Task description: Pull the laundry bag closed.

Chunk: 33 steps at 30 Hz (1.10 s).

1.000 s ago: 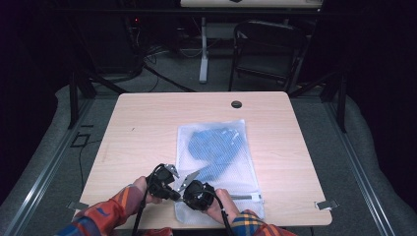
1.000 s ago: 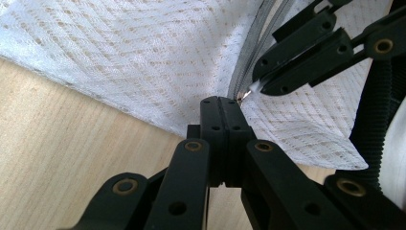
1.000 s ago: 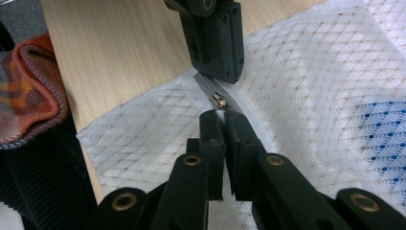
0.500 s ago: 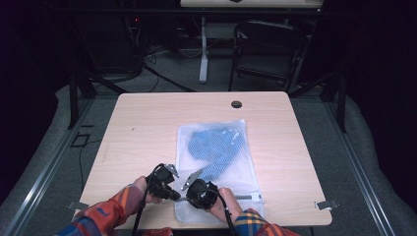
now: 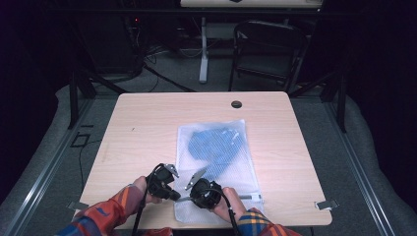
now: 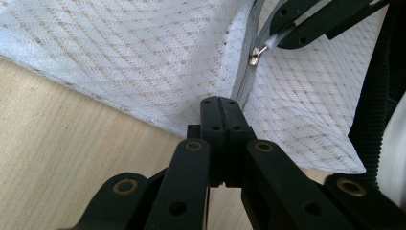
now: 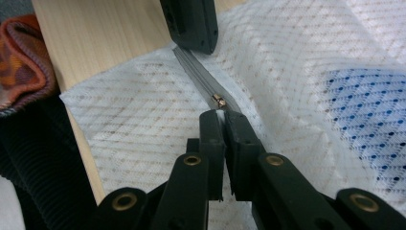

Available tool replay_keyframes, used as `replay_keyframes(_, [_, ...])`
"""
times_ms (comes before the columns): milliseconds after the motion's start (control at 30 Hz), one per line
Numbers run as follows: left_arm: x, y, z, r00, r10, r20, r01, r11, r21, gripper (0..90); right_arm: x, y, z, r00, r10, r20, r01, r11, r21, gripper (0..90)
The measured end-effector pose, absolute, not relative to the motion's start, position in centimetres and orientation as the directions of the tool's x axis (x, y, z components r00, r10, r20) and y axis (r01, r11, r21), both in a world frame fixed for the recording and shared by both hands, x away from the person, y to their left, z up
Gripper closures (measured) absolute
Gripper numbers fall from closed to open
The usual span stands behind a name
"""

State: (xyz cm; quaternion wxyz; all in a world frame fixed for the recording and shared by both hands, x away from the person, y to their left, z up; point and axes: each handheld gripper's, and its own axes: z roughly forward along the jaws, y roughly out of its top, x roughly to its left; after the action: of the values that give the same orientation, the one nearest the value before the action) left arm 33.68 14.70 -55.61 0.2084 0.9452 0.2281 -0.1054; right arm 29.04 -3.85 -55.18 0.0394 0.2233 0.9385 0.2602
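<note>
A mesh bag (image 5: 216, 162) lies on the table (image 5: 147, 128) (right of centre), a cloth (image 5: 216, 145) in it.

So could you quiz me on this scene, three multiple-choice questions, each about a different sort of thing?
1. Where does the white mesh bag lie on the table?
A. far left corner
B. middle to near edge, right of centre
C. hanging off the far edge

2. What colour is the cloth inside the bag?
A. red
B. green
C. blue

3. How do the left gripper's jaws stand?
A. pressed together
B. spread wide
C. around a cup

Answers: 1 B, the high view shows the bag reaching from mid-table to the near edge. 2 C, blue shows through the mesh. 3 A, the left gripper view shows no gap between them, at the bag's edge beside the grey zipper.
</note>
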Motion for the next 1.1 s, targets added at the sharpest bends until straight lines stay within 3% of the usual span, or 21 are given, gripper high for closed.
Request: replay_keyframes(1100, [33.7, 14.7, -55.5, 0.875, 0.386, -0.292, 0.472, -0.814, 0.339, 89.9, 28.9, -5.8, -54.9, -0.886, 0.463, 0.039, 0.421, 0.766, 0.485, 86.8])
